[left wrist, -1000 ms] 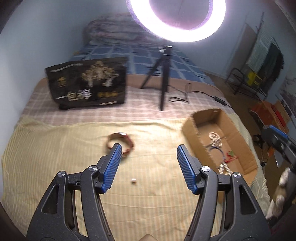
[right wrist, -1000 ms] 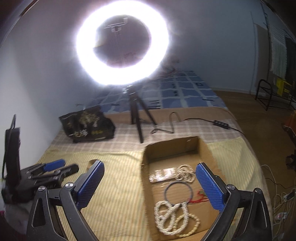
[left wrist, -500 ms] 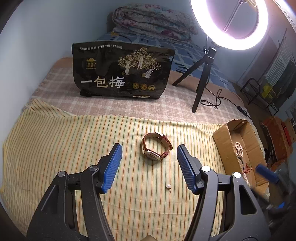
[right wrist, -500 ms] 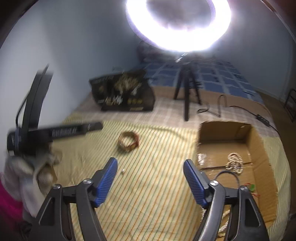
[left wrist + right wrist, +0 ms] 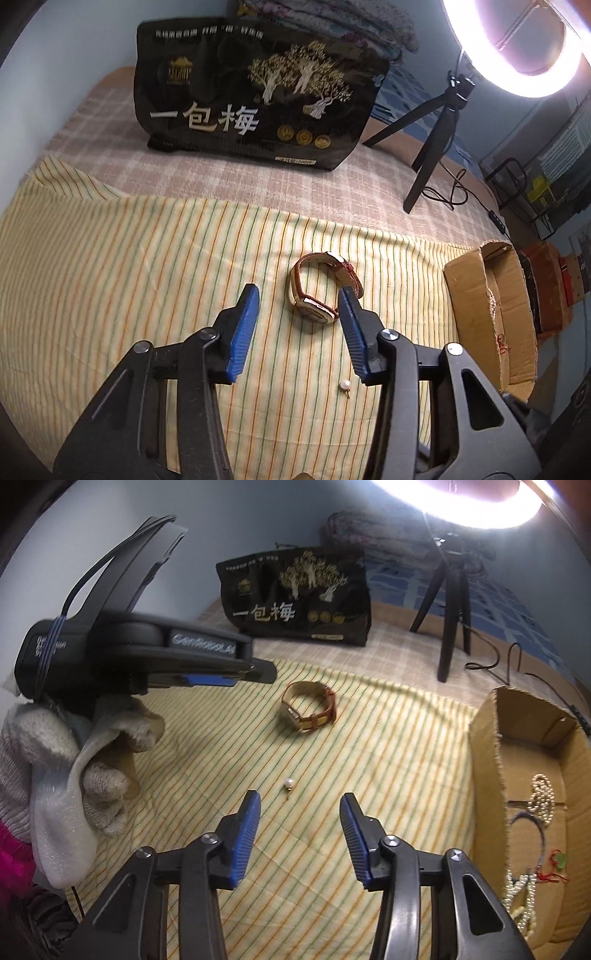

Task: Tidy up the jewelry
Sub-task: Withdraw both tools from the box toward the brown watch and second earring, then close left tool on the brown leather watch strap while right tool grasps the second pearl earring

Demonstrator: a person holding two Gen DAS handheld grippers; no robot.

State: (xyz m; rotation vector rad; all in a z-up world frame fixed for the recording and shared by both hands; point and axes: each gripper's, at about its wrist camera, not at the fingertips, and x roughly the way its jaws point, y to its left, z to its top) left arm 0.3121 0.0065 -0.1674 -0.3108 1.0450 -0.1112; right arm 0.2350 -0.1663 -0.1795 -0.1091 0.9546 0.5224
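Hovering over the striped cloth point(image 5: 110, 277), left gripper point(image 5: 298, 306) has its jaws spread wide, nothing between the pads; the watch point(image 5: 321, 288) lies on the cloth just beyond its fingertips, toward 1 o'clock, near the right pad. Right gripper point(image 5: 299, 812) likewise wide apart and holding nothing. Pearl earring point(image 5: 288, 784) lies just ahead of it at 12 o'clock, watch farther along the same line. Cardboard box point(image 5: 487, 775) at 3 o'clock holds bead necklaces point(image 5: 541, 797). Black bag point(image 5: 255, 96) stands at 12 o'clock.
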